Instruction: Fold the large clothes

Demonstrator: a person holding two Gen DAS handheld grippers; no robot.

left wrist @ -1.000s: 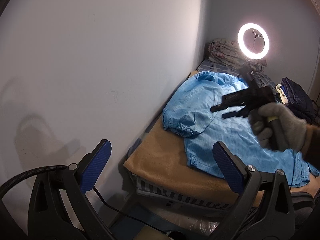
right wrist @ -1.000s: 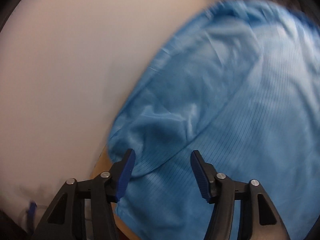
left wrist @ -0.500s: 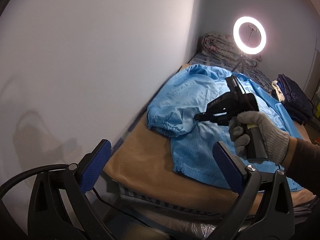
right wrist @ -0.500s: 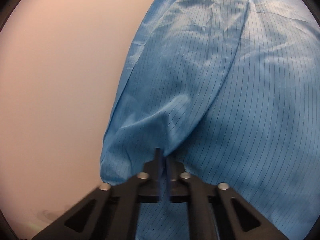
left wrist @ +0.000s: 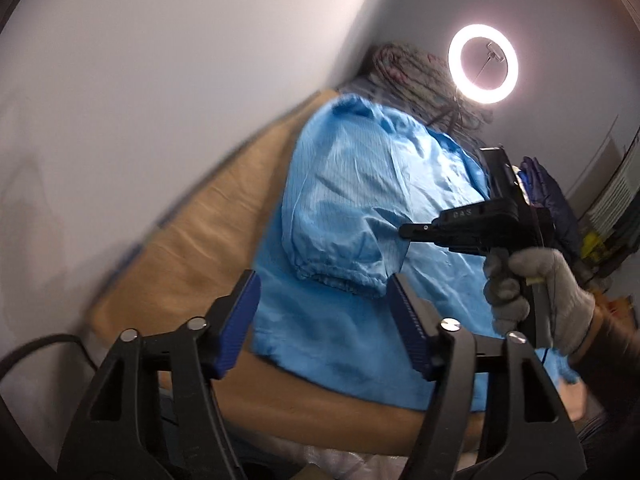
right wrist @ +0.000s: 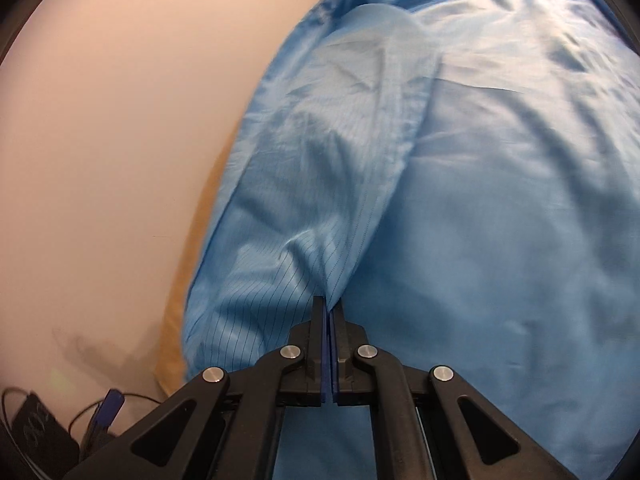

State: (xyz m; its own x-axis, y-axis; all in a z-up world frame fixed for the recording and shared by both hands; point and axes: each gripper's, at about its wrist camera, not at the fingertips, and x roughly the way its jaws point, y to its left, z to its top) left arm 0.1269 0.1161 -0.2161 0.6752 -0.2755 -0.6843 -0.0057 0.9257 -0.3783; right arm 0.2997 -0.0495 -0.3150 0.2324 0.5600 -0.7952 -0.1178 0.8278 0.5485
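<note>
Garment (left wrist: 360, 200): large blue striped garment, spread over my bed's tan cover (left wrist: 180, 232) so it lies flat for folding.
Sleeve (left wrist: 336, 248): folded in across the body, cuff nearest me.
Right hand-held gripper (right wrist: 329, 312): clamped on a pinch of the sleeve fabric, I judge to carry it over.
Left hand-held gripper (left wrist: 324, 320): jaws closing, nothing between them yet, above the hem.
Containers: none visible.

Bedroom corner beyond the work

A lit ring light (left wrist: 483, 64) glows at one o'clock above a rumpled patterned blanket (left wrist: 412, 70); dark navy clothes (left wrist: 550, 196) pile at three o'clock; a tan bed cover (left wrist: 192, 240) meets the white wall (left wrist: 160, 60).
</note>
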